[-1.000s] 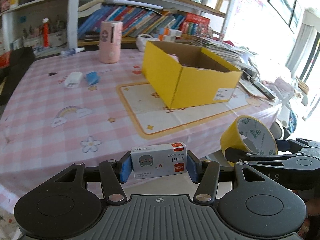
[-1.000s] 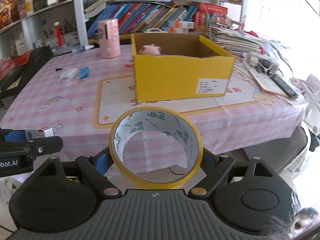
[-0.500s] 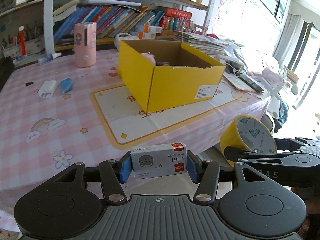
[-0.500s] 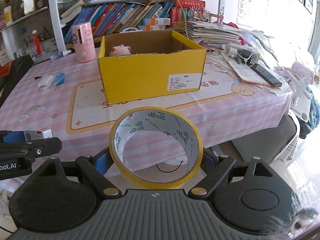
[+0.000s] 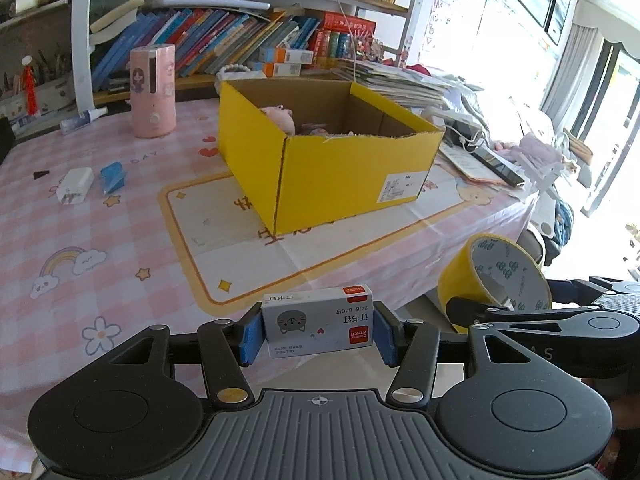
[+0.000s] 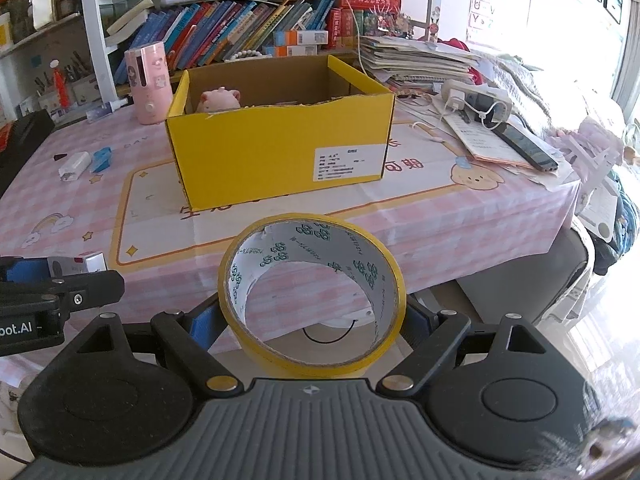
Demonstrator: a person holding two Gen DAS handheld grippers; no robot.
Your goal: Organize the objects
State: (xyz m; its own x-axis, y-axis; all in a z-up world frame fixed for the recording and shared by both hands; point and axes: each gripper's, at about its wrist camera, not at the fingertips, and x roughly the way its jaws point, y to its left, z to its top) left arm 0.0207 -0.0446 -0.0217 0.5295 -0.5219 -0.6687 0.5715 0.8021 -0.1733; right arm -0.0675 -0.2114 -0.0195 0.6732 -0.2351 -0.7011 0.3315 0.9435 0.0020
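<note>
My left gripper [image 5: 318, 330] is shut on a small grey staple box [image 5: 316, 326] with a cat drawing, held over the table's near edge. My right gripper [image 6: 310, 320] is shut on a yellow tape roll [image 6: 312, 294], held off the table's front edge; the roll also shows in the left wrist view [image 5: 492, 276]. An open yellow cardboard box [image 5: 332, 172] stands mid-table ahead of both grippers, and shows in the right wrist view [image 6: 280, 148] with a pink pig toy [image 6: 220, 100] inside.
The pink checked tablecloth [image 5: 80, 240] carries a pink cylinder [image 5: 154, 96], a white charger [image 5: 74, 186] and a blue item [image 5: 113, 176] at the left. Papers, a phone [image 6: 524, 146] and a power strip lie at the right. Bookshelves stand behind.
Both grippers have swung toward the yellow box with their loads still held; the box now sits more central and closer in both views.
</note>
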